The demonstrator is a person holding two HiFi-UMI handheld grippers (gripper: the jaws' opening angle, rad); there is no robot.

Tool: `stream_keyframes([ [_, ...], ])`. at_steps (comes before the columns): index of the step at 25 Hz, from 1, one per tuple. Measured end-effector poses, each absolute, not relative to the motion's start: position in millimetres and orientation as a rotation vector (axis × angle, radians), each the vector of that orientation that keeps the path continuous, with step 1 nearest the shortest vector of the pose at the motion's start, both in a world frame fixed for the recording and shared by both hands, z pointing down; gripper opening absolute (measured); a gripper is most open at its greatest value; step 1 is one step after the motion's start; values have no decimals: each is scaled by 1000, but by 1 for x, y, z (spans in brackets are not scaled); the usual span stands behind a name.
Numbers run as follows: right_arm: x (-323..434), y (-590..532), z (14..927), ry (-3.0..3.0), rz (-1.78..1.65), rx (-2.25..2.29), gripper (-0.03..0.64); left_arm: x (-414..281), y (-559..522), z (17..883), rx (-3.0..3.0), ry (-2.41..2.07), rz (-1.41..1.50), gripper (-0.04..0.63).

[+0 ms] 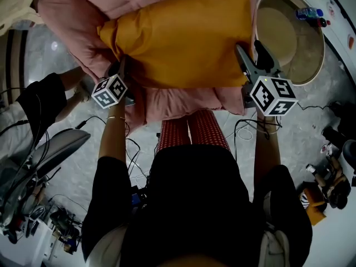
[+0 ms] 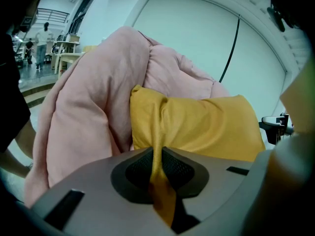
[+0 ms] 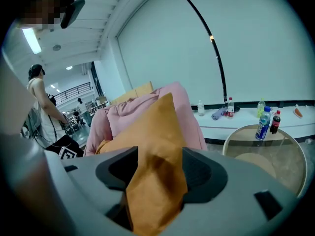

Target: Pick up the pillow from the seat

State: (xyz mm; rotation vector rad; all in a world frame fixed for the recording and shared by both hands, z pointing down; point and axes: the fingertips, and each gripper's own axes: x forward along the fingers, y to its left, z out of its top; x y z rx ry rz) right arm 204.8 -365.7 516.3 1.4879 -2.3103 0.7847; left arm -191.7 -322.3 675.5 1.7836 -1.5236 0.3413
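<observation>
Item: yellow pillow (image 1: 183, 38), lying on the pink seat (image 1: 67, 15) near its front edge. My left tongs (image 2: 156, 156): narrow, pinching the fabric of the pillow's left corner. My right tongs (image 3: 160, 163): spread wide, the right corner lying loose between the jaws, not clamped.

Open lab hall, floor cables (image 1: 135, 152), distant desks (image 2: 65, 59)

The pillow (image 1: 183, 38) is plump and mustard-yellow, lying crosswise on the soft pink seat (image 1: 67, 10) between my two tongs. My left tongs (image 2: 158, 154) pinch its left corner flat. Its right corner sits loose between the parted jaws of my right tongs (image 3: 157, 168).
</observation>
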Motion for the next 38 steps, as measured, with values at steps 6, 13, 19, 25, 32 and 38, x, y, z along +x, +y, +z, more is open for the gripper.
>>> stream_keyframes([
  [6,196,-375,536,-2288,824,1401,268,-191,-321,676,1775,-1527,336,58],
  [13,195,-381,544,-2300,845,1400,268,-191,-322,676,1767,-1528,324,58],
  [19,191,-382,549,-2302,870,1402,256,-194,-321,678,1764,-1521,323,57],
  [25,187,-380,550,-2308,885,1428,158,-192,-321,677,1761,-1515,330,52],
  [32,188,-379,550,-2306,891,1442,112,-190,-319,674,1763,-1509,331,48],
  [38,188,-377,551,-2308,877,1454,84,-187,-317,673,1768,-1503,329,43],
])
